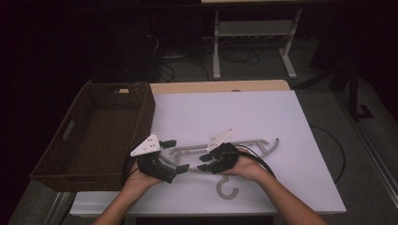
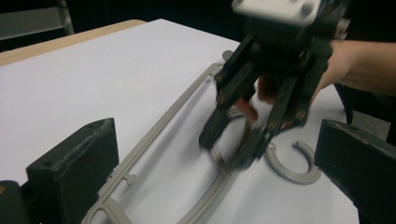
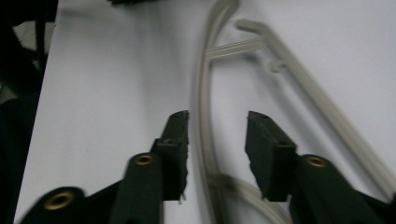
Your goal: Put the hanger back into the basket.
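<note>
Here | grey hanger (image 1: 244, 146) lies flat on white worktop (image 1: 300, 164), right of wicker basket (image 1: 94, 136) | right tongs (image 1: 205, 164) spread, astride hanger's curved bar, not clamped | left tongs (image 1: 175, 154) wide, over hanger's left end

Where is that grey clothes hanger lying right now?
In the high view the hanger lies flat on the white sheet, right of the brown basket, its hook toward the person, with the right gripper over its middle.

A brown wicker basket (image 1: 141, 112) sits at the left edge of the white-covered table (image 1: 281, 117).
</note>
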{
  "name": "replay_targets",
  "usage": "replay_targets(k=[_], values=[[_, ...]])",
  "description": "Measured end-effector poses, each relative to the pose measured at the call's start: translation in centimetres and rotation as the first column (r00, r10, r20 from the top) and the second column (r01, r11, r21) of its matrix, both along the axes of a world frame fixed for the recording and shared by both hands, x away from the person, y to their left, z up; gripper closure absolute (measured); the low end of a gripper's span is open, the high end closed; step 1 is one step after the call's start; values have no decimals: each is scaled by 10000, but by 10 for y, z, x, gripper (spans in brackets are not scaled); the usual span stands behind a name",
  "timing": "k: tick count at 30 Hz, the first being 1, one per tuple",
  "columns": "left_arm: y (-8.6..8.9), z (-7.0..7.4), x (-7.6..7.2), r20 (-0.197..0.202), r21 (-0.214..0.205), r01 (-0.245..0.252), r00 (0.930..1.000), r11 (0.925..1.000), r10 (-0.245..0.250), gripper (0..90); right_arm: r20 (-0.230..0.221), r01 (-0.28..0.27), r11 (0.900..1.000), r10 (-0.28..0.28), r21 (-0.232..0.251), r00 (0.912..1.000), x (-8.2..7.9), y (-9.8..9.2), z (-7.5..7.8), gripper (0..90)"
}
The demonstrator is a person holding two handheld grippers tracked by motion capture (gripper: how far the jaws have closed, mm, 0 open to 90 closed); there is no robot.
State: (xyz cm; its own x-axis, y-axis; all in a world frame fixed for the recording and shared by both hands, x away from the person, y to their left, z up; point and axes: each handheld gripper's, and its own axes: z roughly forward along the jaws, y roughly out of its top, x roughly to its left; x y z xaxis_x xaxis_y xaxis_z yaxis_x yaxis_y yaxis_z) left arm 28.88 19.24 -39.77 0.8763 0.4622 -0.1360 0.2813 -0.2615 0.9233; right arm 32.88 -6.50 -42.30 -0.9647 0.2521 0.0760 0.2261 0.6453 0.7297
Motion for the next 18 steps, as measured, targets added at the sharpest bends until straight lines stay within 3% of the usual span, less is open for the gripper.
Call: replay_targets(k=[5, 7, 10, 12, 14, 17, 18], values=[[-1, -1, 1, -42, 82, 77, 10000, 9999, -76, 0, 204, 987, 9929, -1002, 667, 9948, -7, -27, 15, 421], [-2, -1, 1, -32, 151, 139, 9999, 9998, -139, 0, 220, 1729, 9799, -1759, 999, 9842, -14, -41, 22, 342], [-2, -2, 1, -47, 220, 176, 9998, 9996, -175, 0, 359, 2010, 9734, -2060, 1101, 9779, -16, -49, 25, 310], [-3, -3, 2, -88, 354, 271, 9996, 9990, -268, 0, 418, 2501, 9587, -2577, 1355, 9653, -20, -65, 29, 269], [-4, -4, 3, -136, 360, 294, 9995, 9989, -289, 0, 462, 2596, 9557, -2681, 1387, 9623, -21, -69, 29, 266], [-5, -4, 4, -144, 507, 359, 9993, 9981, -352, 0, 501, 2943, 9426, -3053, 1577, 9510, -25, -82, 31, 248], [-5, -5, 5, -165, 542, 381, 9992, 9978, -373, 0, 528, 3171, 9340, -3294, 1648, 9427, -29, -90, 32, 239]])
